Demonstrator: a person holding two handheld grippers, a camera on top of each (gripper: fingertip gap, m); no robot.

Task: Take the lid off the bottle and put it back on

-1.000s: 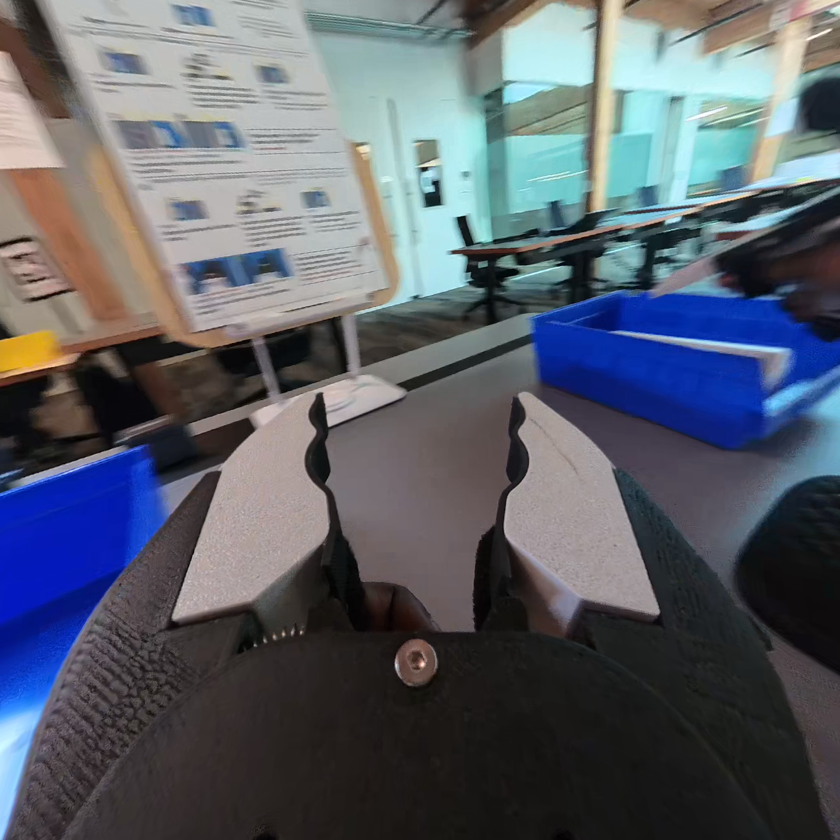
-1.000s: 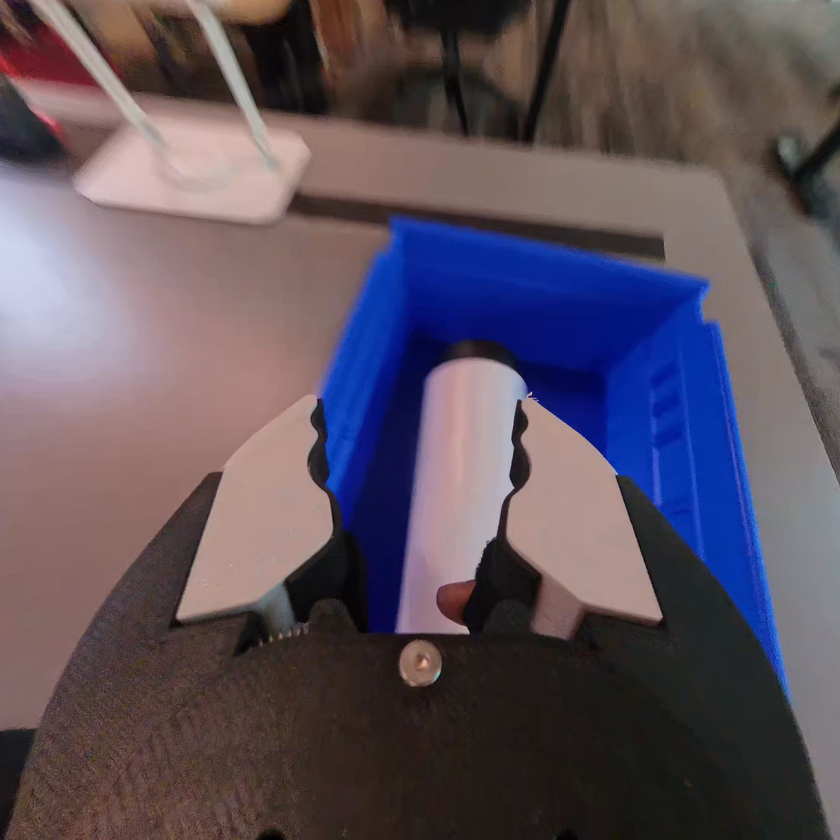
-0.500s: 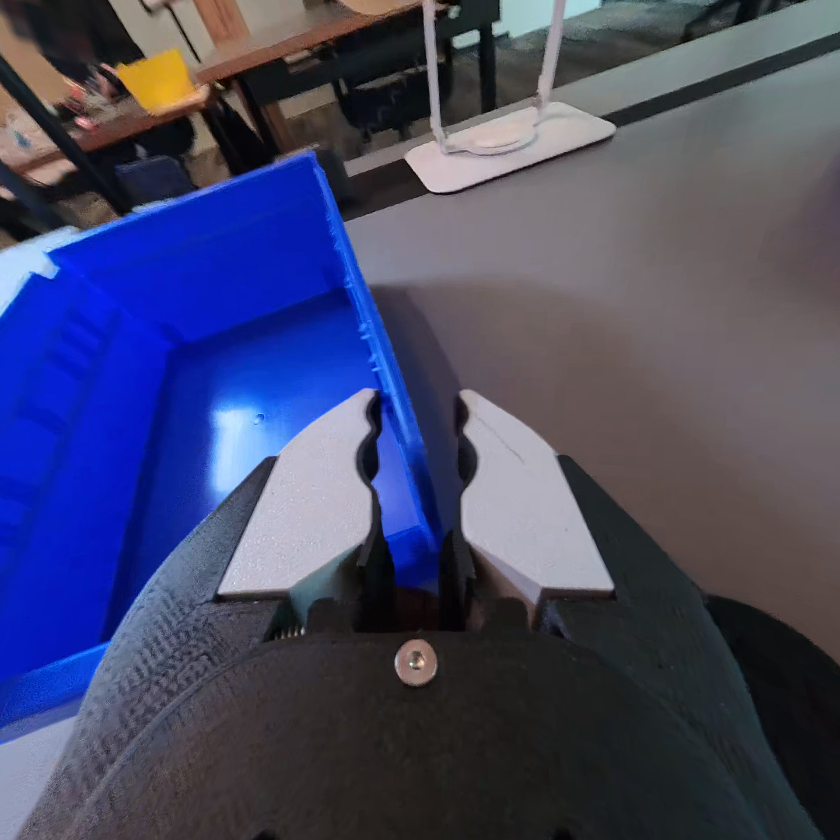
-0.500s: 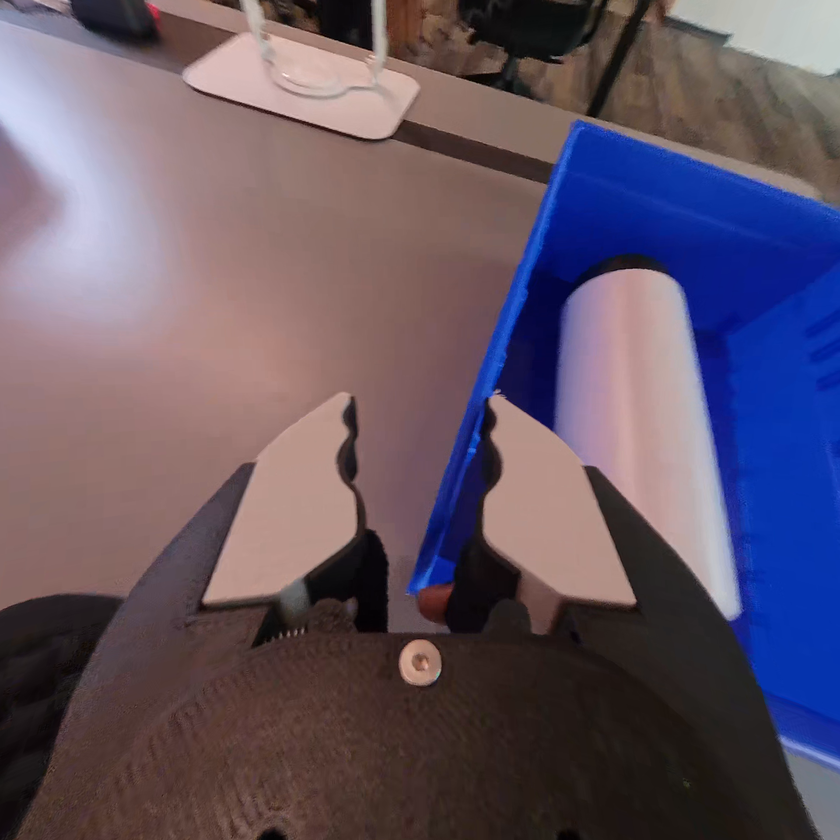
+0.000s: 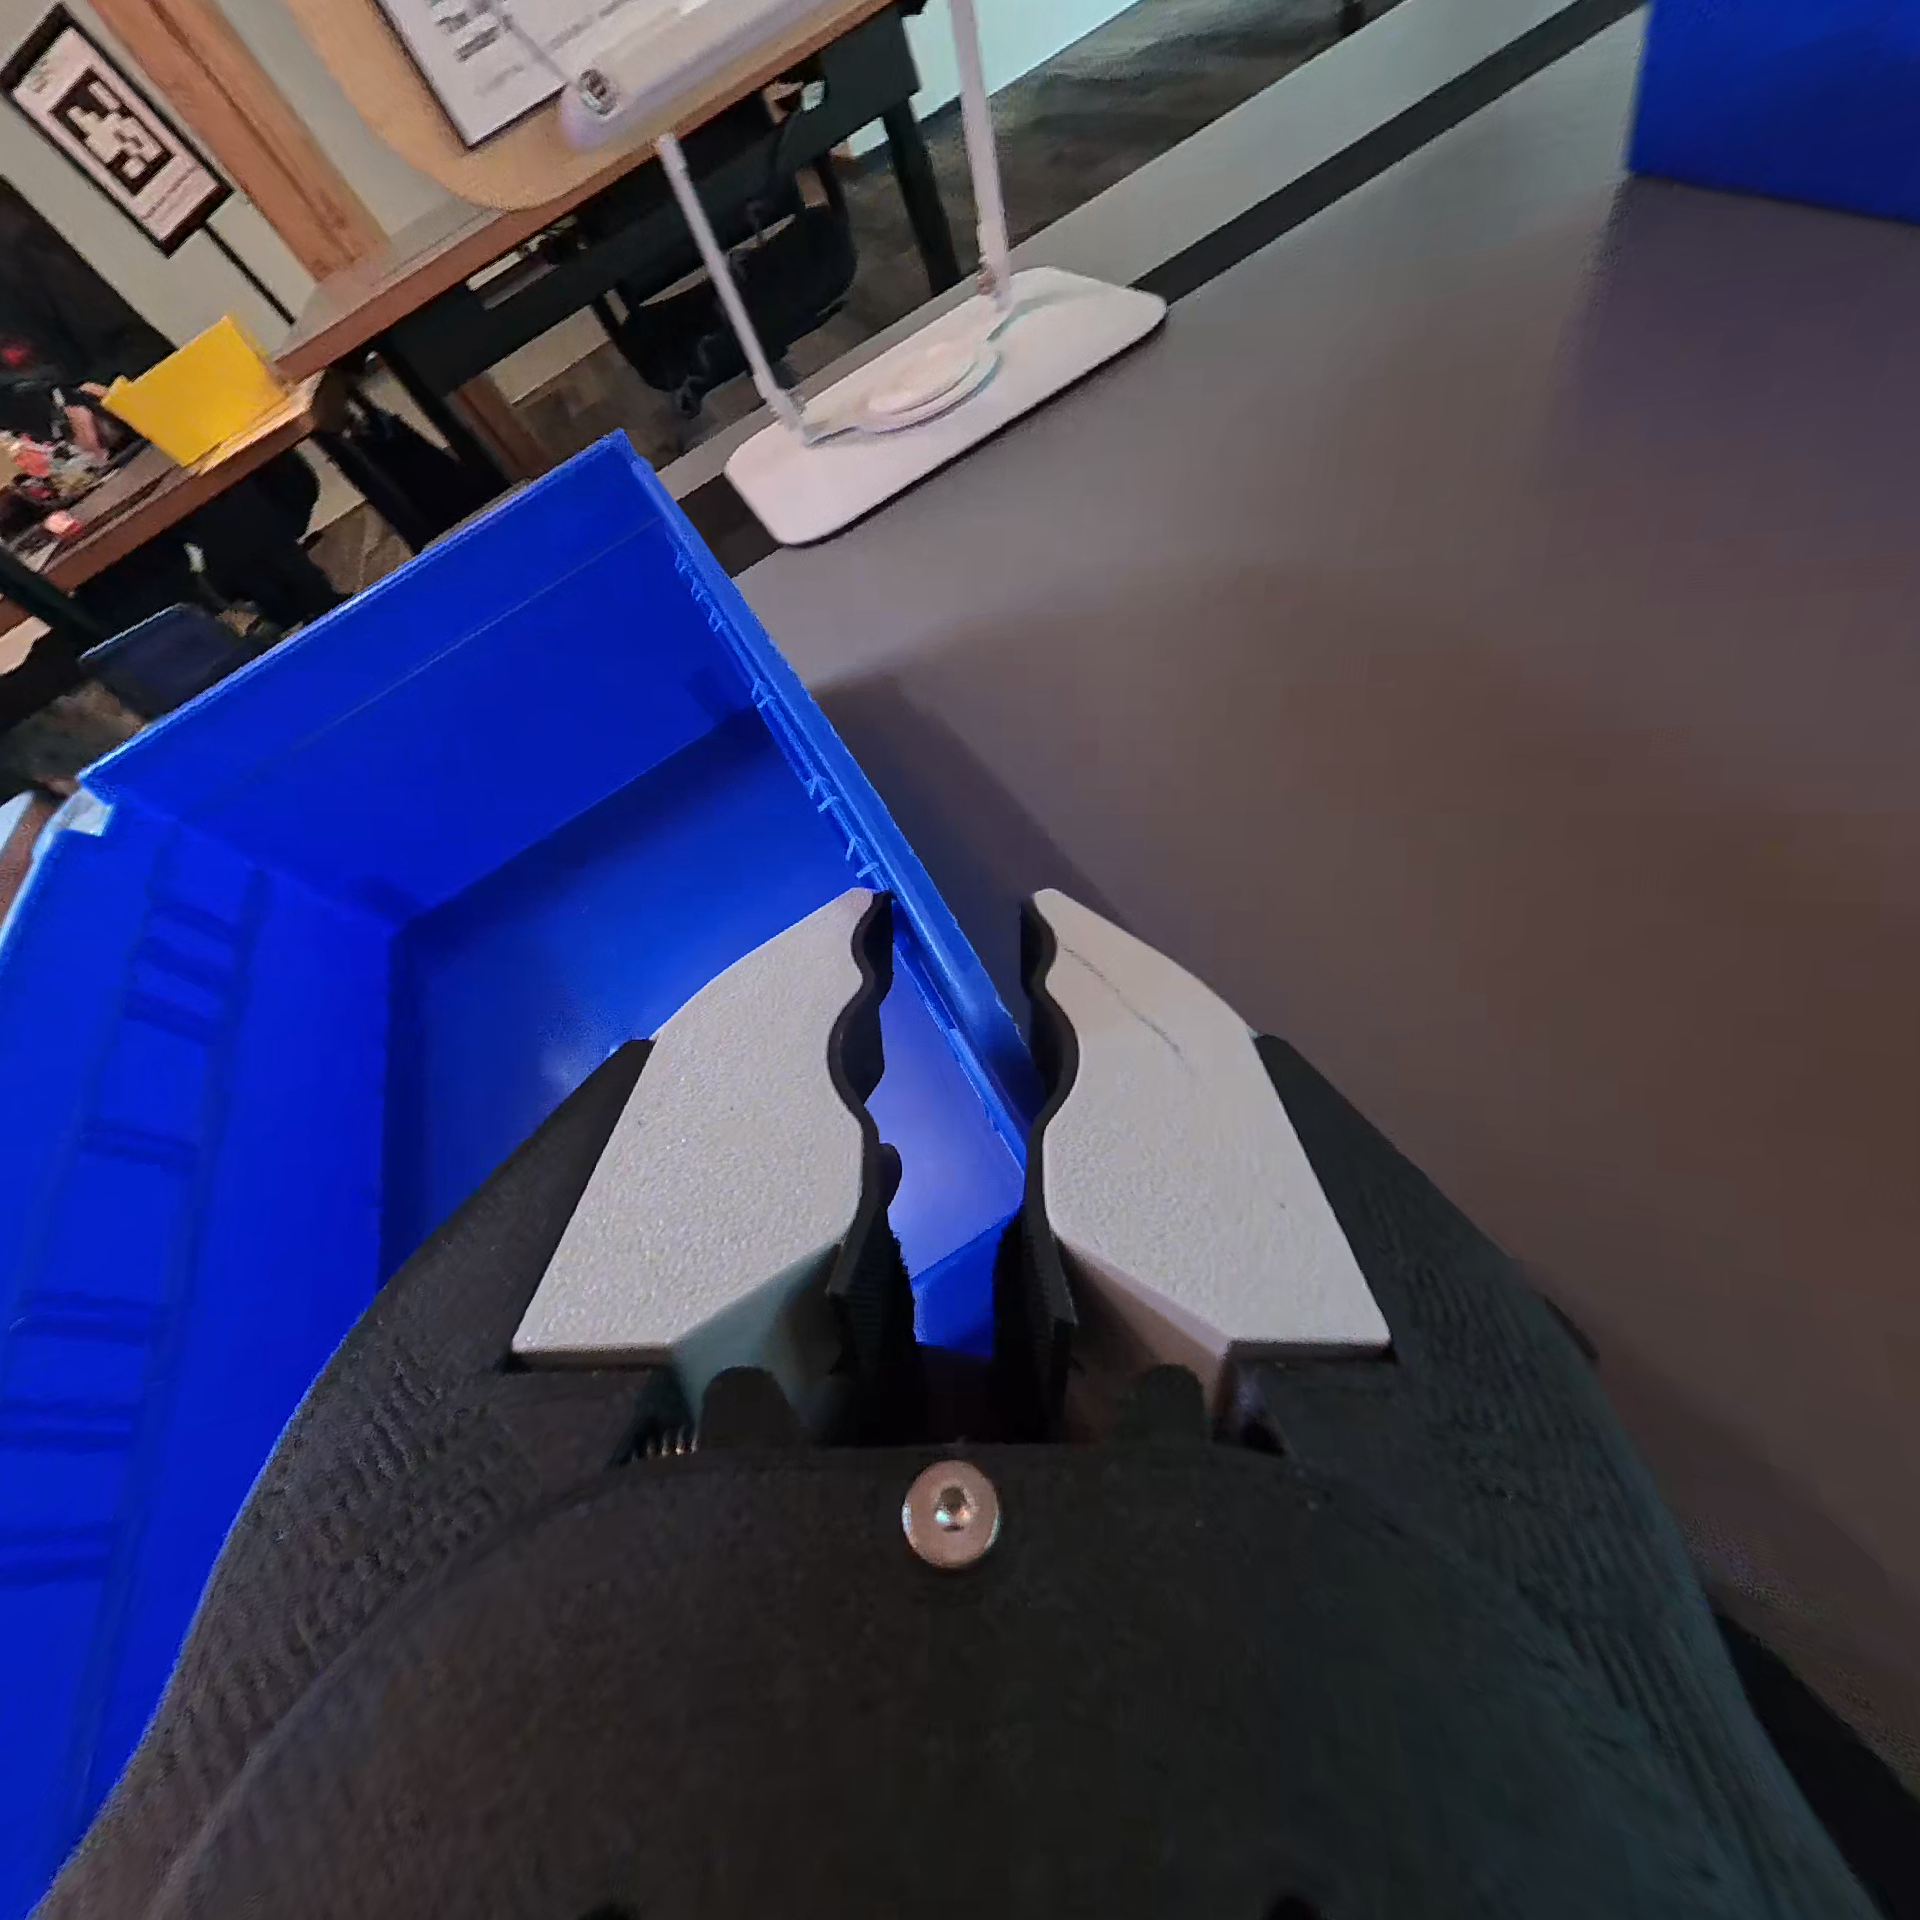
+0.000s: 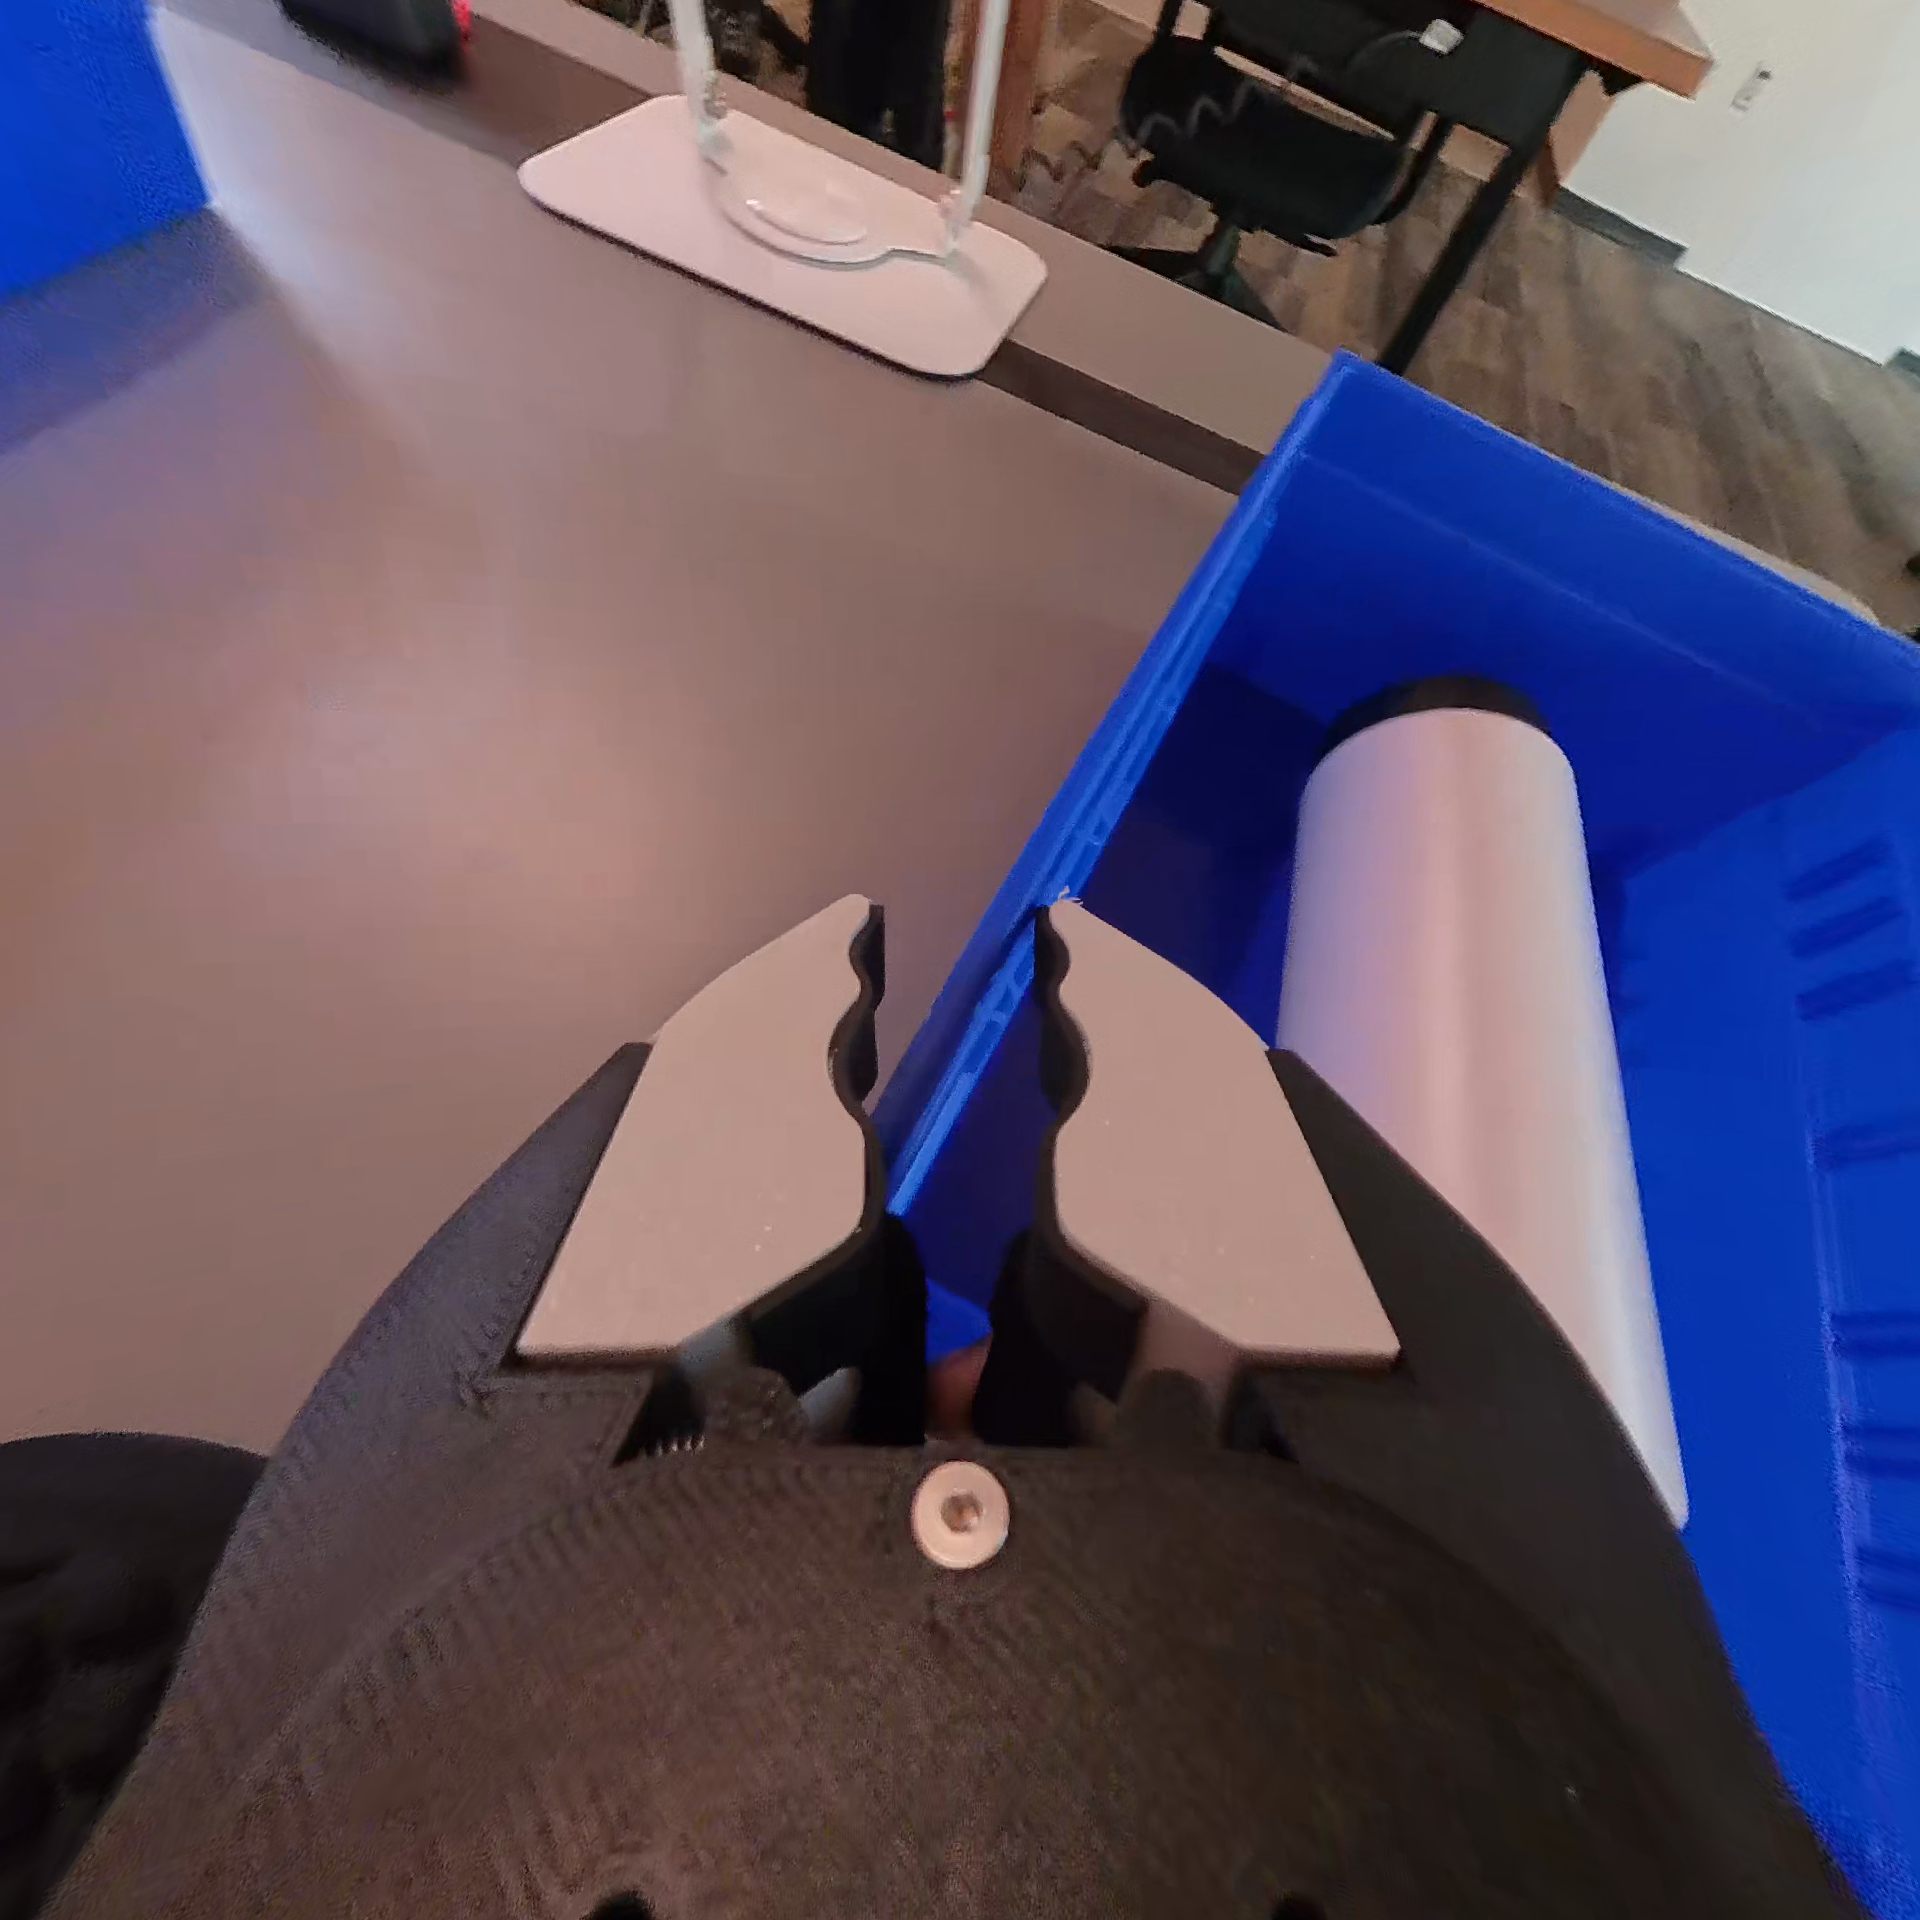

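While the left tool (image 5: 956, 914) sits low over the bench (image 5: 1455, 831), its two grey fingers (image 5: 727, 1143) straddle the right wall of an empty blue bin (image 5: 468, 790). The gap between them is narrow, and the wall's rim runs through it; whether the pads actually pinch the plastic I cannot tell. Beyond the bin a white stand base (image 5: 956, 405) rests on the bench, carrying a board with printed sheets. A framed black-and-white marker sign (image 5: 114, 135) hangs farther off, and a yellow bin (image 5: 197, 400) sits on a distant table. No bottle shows in this view.

Looking along the right tool (image 6: 961, 920), the picture is much the same: narrow jaws astride the left wall of a second blue bin (image 6: 1558, 561), grip uncertain. Inside that bin lies the bottle (image 6: 1455, 997), a plain white cylinder on its side with no visible label. Its black lid (image 6: 1439, 694) is on and points at the far wall. The bottle lies just right of the tool, apart from it. The same white stand base (image 6: 790, 239) sits ahead on the bench (image 6: 520, 623).
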